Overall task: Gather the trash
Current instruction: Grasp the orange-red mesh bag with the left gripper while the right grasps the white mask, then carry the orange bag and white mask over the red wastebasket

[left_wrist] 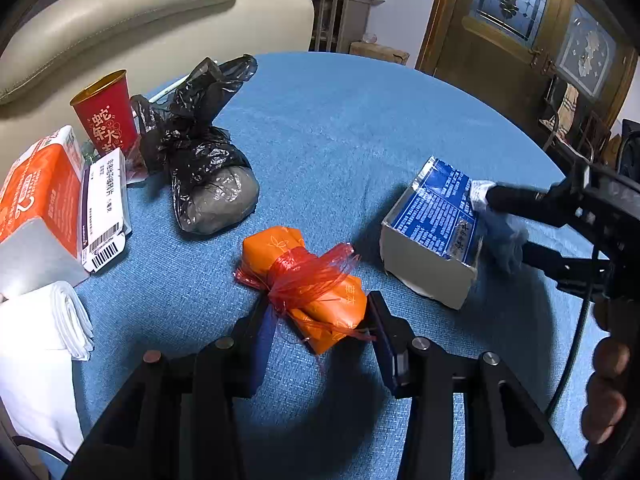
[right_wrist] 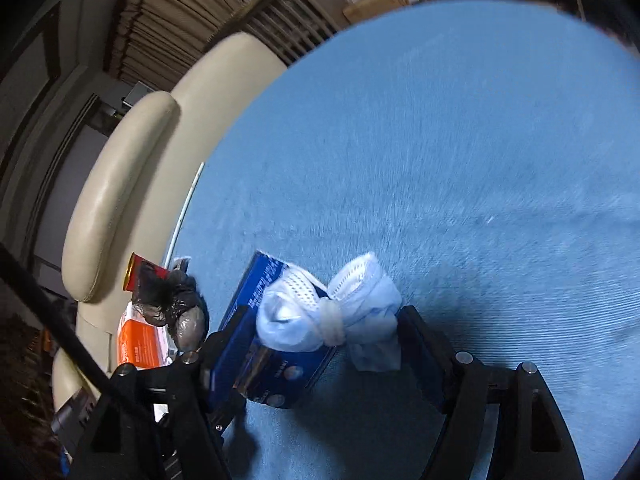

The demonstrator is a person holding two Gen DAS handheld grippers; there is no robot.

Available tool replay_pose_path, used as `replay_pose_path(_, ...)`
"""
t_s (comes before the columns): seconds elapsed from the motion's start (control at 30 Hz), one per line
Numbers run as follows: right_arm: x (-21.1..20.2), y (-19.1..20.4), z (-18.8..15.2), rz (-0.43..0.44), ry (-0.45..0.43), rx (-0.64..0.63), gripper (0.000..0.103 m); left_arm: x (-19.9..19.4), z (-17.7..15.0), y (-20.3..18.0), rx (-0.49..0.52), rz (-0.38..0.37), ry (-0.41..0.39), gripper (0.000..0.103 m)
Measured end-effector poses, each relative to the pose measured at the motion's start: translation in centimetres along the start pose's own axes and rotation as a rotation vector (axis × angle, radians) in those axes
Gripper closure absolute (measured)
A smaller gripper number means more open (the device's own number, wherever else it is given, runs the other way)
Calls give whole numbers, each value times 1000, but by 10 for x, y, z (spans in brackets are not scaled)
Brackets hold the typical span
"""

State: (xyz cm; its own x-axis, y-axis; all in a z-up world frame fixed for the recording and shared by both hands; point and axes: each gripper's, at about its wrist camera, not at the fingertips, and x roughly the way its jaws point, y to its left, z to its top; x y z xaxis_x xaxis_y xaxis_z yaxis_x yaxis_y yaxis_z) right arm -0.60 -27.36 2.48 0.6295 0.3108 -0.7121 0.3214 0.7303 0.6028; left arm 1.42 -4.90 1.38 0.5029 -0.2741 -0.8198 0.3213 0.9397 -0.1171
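Note:
An orange packet [left_wrist: 308, 292] tied with red plastic film lies on the blue round table [left_wrist: 340, 120]. My left gripper [left_wrist: 322, 320] is shut on it, one pad against each side. A blue and white box [left_wrist: 432, 232] lies on its side to the right. At its near edge is a light blue and white bundle of face masks [right_wrist: 328, 312], bound in the middle. My right gripper [right_wrist: 326, 320] holds this bundle between its pads just over the box [right_wrist: 276, 372]. In the left wrist view the right gripper [left_wrist: 506, 222] comes in from the right with the bundle [left_wrist: 504, 236].
At the table's left stand a knotted black bag [left_wrist: 208, 176], a red paper cup [left_wrist: 106, 112], an orange tissue pack [left_wrist: 40, 188], a white barcoded box [left_wrist: 106, 216] and folded white plastic [left_wrist: 60, 320]. A cream sofa [left_wrist: 160, 20] lies behind. A hand's fingers [left_wrist: 608, 380] grip the right handle.

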Motion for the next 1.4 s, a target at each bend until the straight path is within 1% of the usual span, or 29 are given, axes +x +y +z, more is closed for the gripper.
replay_pose_path(0.03, 1, -3, 0, 27, 29, 17, 48, -1, 0, 1, 3, 3, -2, 56)
replay_pose_path(0.07, -1, -4, -1, 37, 34, 20, 52, -2, -1, 1, 5, 5, -1, 56)
replay_pose_path(0.17, -15, -8, -6, 31, 16, 10, 55, -3, -3, 1, -4, 1, 0, 56)
replay_pose_path(0.4, -66, -19, -30, 2, -33, -27, 55, -26, -14, -5, -10, -25, -20, 56)
replay_pose_path(0.5, -89, -26, -47, -19, -49, -47, 55, -40, -23, -16, 8, -37, -27, 56)
replay_pose_path(0.63, -119, -39, -77, -63, -65, -63, 55, -55, -37, -31, 28, -48, -24, 56)
replay_pose_path(0.8, -146, -52, -114, -72, -61, -54, 55, -70, -59, -50, 57, -50, -13, 56)
replay_pose_path(0.87, -155, -57, -127, -77, -62, -56, 55, -75, -63, -56, 67, -54, -7, 56)
replay_pose_path(1.13, -172, -65, -162, -53, -27, -39, 55, -93, -82, -74, 109, -46, -3, 56)
replay_pose_path(1.4, -181, -62, -176, -71, -40, -76, 55, -101, -94, -81, 128, -31, 5, 56)
